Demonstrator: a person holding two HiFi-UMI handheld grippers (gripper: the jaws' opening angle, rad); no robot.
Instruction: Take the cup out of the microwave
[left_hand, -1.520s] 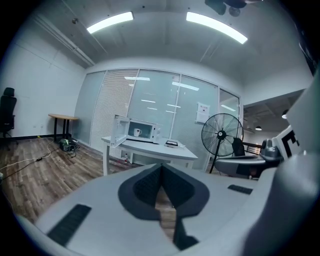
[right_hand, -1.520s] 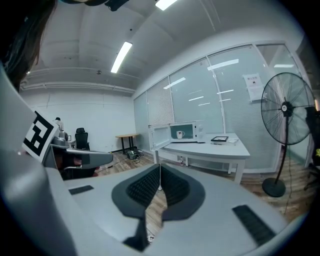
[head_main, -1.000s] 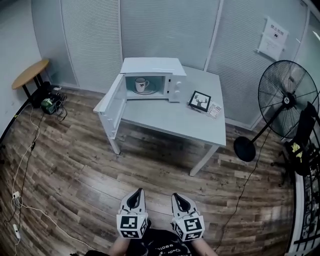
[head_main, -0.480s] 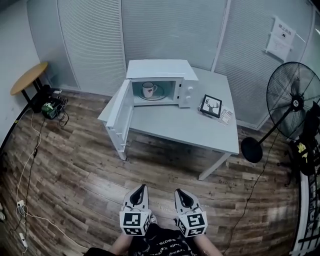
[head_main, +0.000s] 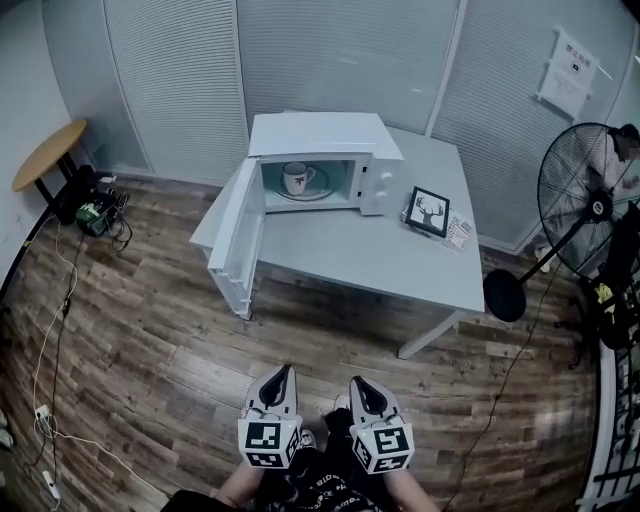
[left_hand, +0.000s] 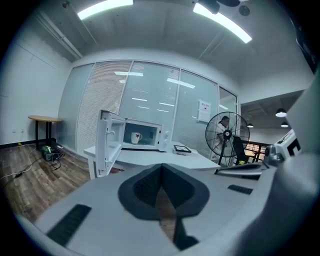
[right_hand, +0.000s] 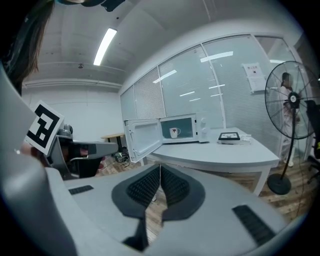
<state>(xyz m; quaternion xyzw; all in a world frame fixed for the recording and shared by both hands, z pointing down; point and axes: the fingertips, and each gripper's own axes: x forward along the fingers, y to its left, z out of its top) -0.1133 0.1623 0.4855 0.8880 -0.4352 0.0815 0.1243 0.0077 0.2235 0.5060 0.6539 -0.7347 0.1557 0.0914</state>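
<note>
So the cup (head_main: 295, 177) is sitting inside the microwave (head_main: 322, 134), upright on the round glass plate (head_main: 318, 192), handle pointing toward the control-panel side. It's a white cup with a small dark mark on it. The microwave door (head_main: 240, 232) is swung wide open to the left and hangs out past the counter (head_main: 380, 262) edge.

Both grippers are down low in front of the person, over the wood floor (head_main: 150, 340) and well apart from the counter. The left gripper (head_main: 281, 372) has its jaws closed tip to tip with nothing between them, and it's the same deal with the right gripper (head_main: 357, 384): pads pressed together, empty. They're side by side and both point toward the microwave.

Other stuff around: a small framed deer picture (head_main: 428, 211) on the counter just right of the microwave, a standing fan (head_main: 590, 200) off to the right, and a round wooden side table (head_main: 45, 155) at the far left.
</note>
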